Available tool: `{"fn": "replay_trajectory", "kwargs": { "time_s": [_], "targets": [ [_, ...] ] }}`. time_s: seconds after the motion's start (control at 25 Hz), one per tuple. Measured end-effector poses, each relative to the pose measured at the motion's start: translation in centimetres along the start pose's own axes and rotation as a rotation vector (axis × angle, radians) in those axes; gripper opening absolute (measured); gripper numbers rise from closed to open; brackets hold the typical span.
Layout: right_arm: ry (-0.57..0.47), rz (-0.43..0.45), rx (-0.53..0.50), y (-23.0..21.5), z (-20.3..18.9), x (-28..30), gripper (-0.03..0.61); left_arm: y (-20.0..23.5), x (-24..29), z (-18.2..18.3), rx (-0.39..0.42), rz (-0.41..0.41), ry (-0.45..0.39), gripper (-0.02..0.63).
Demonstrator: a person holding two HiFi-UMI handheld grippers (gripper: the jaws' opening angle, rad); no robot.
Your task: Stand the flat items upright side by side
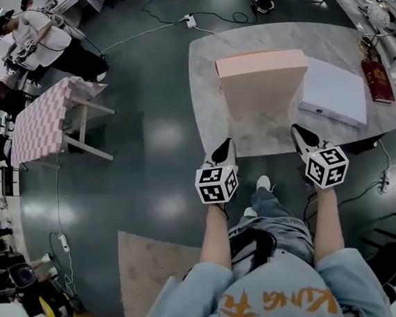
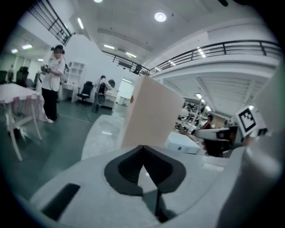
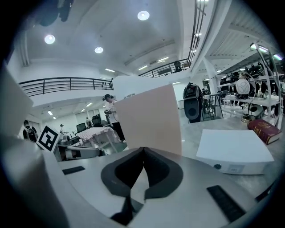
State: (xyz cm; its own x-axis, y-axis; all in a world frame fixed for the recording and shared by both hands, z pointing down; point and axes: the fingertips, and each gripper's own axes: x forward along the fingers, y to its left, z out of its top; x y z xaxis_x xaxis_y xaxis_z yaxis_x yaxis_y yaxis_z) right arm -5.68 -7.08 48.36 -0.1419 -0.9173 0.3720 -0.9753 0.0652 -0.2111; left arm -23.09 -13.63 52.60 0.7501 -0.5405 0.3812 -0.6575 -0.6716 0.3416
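Marble table [image 1: 213, 72] bears an upright pink box [image 1: 261, 80]; left hand-held gripper [image 1: 225, 144] and right hand-held gripper [image 1: 297, 132] closed, empty.

Upside-down orange "KUNG" on shirt [image 1: 280, 284]

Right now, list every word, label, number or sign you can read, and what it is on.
None reads clearly.
Jacket back: orange lettering, stylized, unreadable.
Red book: gold print, too small.
White box: label blurred.
Marker cubes: black-and-white patterns, no words.
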Motion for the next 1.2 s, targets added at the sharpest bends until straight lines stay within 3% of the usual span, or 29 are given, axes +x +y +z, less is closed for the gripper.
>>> {"fn": "replay_trajectory", "kwargs": {
  "time_s": [0.12,0.4,0.56,0.88,1.2],
  "targets": [
    [-0.001,0.025,0.006,1.8,-1.4,-1.8,0.000,-3.2,-1.8,-2.4,-0.082,-0.142,0.032,0.011],
    [0.043,0.008,0.001,3.9,-4.9,-5.0,0.000,-5.1,-3.7,-6.5,-0.048,-0.132,0.091,0.012],
    [0.021,-0.026,0.025,2.9,-4.5,-7.5,0.000,-6.5,-3.6,-6.6,0.049,-0.110,0.133,0.012],
    [0.009,-0.082,0.061,-1.2,-5.8,-11.0,0.000,-10.9,-1.2,-7.3,0.100,-0.124,0.171,0.012],
    [-0.009,-0.133,0.100,-11.0,-5.8,-15.9,0.000,-19.1,4.7,-7.9,0.119,-0.129,0.187,0.012]
  ]
}}
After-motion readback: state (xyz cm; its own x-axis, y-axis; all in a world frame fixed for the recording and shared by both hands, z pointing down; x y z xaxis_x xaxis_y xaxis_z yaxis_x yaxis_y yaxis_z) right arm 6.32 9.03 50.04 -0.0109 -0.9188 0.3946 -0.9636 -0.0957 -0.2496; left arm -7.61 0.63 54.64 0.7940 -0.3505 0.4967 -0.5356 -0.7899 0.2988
